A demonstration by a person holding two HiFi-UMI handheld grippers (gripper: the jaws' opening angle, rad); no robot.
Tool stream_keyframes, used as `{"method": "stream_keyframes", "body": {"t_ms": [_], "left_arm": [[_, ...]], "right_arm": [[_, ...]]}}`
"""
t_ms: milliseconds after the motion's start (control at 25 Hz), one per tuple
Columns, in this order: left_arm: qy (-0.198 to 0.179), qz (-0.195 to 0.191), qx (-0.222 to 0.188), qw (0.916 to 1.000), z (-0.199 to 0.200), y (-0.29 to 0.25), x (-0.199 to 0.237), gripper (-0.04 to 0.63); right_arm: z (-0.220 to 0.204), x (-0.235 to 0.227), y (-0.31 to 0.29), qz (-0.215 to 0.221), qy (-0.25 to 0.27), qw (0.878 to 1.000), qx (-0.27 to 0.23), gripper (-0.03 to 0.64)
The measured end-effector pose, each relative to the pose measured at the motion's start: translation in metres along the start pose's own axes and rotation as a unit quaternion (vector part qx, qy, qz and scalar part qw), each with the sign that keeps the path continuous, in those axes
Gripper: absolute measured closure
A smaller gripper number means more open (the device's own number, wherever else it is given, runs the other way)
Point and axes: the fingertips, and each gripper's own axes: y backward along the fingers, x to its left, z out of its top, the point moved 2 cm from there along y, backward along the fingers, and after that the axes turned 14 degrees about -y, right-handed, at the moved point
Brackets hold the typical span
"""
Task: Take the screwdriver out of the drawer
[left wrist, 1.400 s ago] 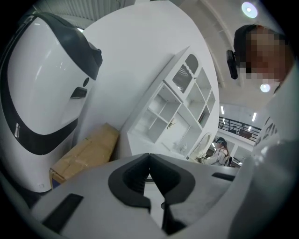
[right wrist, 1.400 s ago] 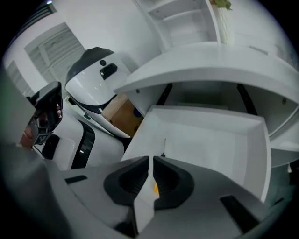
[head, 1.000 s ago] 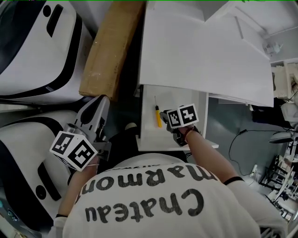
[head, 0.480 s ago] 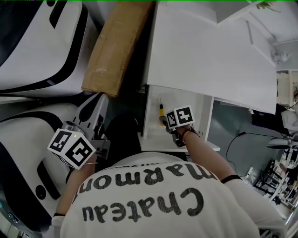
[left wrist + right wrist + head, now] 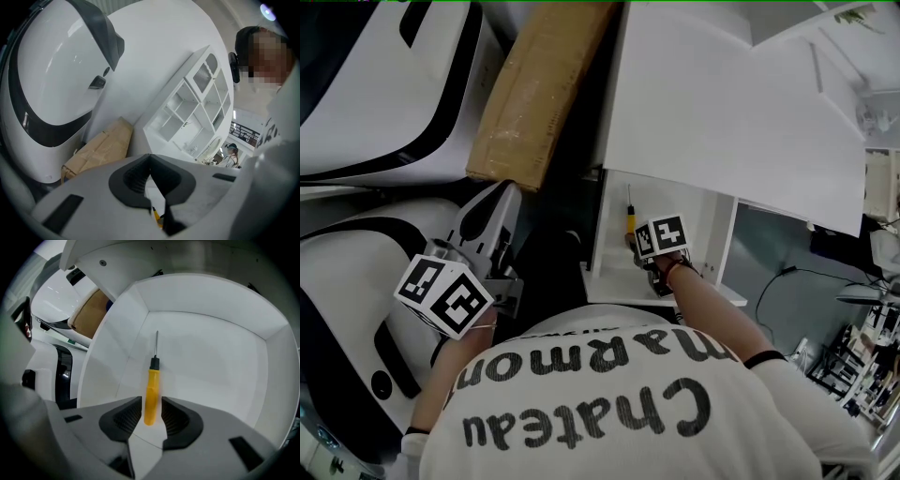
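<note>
A screwdriver (image 5: 151,394) with a yellow handle and thin metal shaft lies flat on the floor of the open white drawer (image 5: 211,362). In the head view the screwdriver (image 5: 629,223) lies near the left wall of the drawer (image 5: 712,234). My right gripper (image 5: 151,405) points steeply down into the drawer. Its jaws are closing, with the rear end of the handle between the pads and a thin gap still showing on each side. My left gripper (image 5: 499,208) hangs at the left, outside the drawer, near a white machine shell. Its jaws (image 5: 150,159) meet at the tips with nothing in them.
A brown cardboard box (image 5: 544,94) leans beside the white desk top (image 5: 722,103) above the drawer. Large white-and-black machine shells (image 5: 375,84) fill the left side. Cables and gear (image 5: 862,356) lie at the right. A white shelf unit (image 5: 192,112) stands further off.
My right gripper has sunk into the drawer and now sits over the screwdriver's handle end. The left gripper has dipped slightly.
</note>
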Motion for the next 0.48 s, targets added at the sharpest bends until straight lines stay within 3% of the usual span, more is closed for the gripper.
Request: {"method": "stream_keyframes", "body": {"t_ms": [480], "left_arm": [[-0.002, 0.004, 0.002, 1.0000, -0.0036, 0.0054, -0.0019, 0.572]], "right_arm": [[-0.0038, -0.0104, -0.0069, -0.017, 0.000, 1.000, 0.012, 0.525]]}}
